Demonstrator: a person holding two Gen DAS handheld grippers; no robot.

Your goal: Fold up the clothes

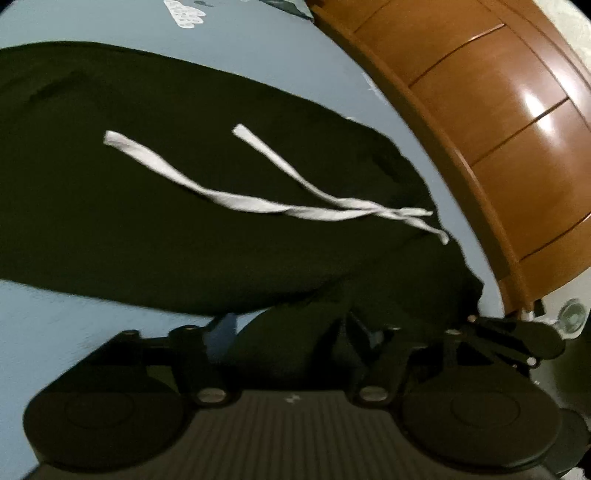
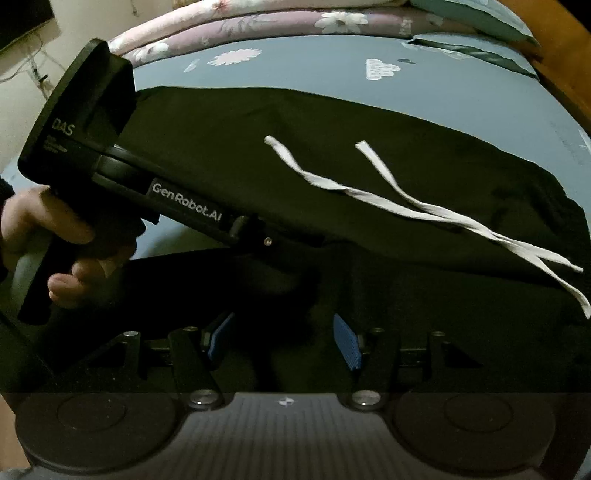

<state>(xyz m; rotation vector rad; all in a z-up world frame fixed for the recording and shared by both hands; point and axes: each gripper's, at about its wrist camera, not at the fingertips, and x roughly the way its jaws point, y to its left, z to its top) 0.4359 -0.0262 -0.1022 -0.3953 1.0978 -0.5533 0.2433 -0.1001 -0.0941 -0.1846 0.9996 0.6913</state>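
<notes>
Black garment [image 1: 147, 184]: bunched near edge sitting between the jaws of the left gripper [image 1: 291, 326], jaws well apart, not pressing, nothing gripped. Much the same at the right gripper [image 2: 282, 338]: blue pads [image 2: 345, 341] spread wide over the garment's near edge, ribbed faces bare, holding nothing. Across the top of the garment, a white drawstring [image 1: 258, 203], two loose ends fanned apart. Under the garment, a pale blue sheet [image 1: 258, 48] with small white prints. Past the garment's drawstring end, a glossy wooden bed frame [image 1: 498, 129]. At the garment's opposite end, seen from the right wrist, a hand [image 2: 44, 229] wrapped round the left tool's handle. Beyond the garment's far edge, folded floral quilts [image 2: 258, 22].
</notes>
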